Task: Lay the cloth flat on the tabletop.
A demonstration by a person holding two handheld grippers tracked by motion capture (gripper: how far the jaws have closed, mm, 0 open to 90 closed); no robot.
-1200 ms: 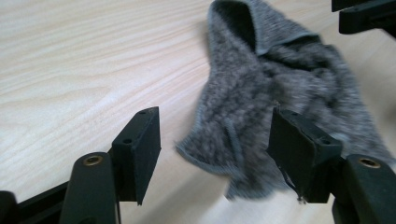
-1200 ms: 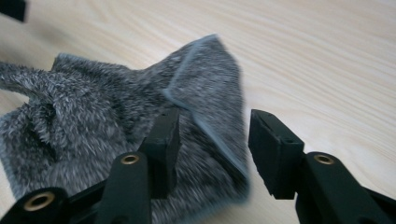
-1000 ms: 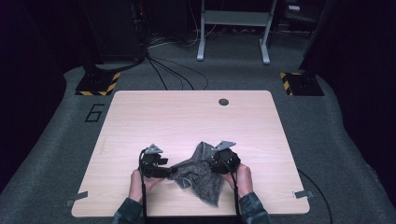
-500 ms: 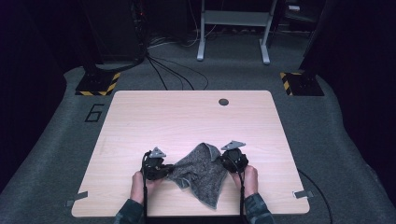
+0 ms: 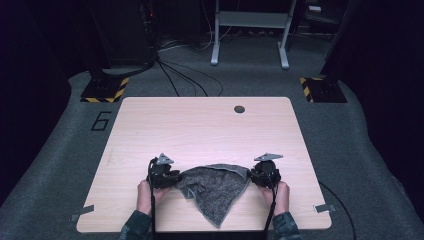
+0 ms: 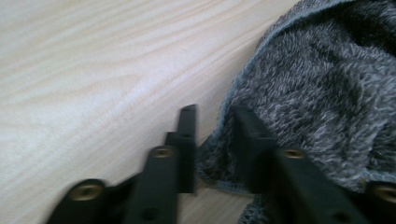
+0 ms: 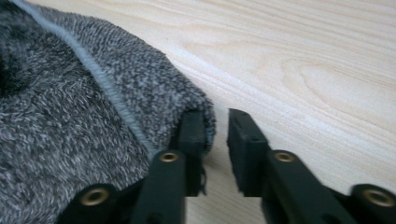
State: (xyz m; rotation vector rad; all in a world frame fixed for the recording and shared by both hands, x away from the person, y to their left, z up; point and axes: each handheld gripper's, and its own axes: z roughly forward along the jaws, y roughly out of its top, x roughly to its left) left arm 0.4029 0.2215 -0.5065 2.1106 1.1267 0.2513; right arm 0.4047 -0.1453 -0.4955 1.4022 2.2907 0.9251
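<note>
A grey terry cloth (image 5: pixel 215 187) lay near the front edge of the pale wooden worktop (image 5: pixel 200 130), spread between the two hands, its upper edge stretched roughly level and the rest tapering to a point toward the person. The left gripper (image 5: pixel 170 176) sat at the cloth's left corner and the right gripper (image 5: pixel 261 175) at its right corner, each held from behind by a hand (image 5: pixel 147 195). In the left gripper view the jaws stood parted, with a stitched fold of the cloth (image 6: pixel 299 102) lying in the gap and against the right-hand jaw. In the right gripper view the jaws were likewise apart, the cloth's (image 7: pixel 93 116) hemmed corner touching the outer side of the left-hand jaw, bare wood (image 7: pixel 303 60) showing through the gap. A small dark round hole (image 5: pixel 239 109) marked the worktop's far side.
</note>
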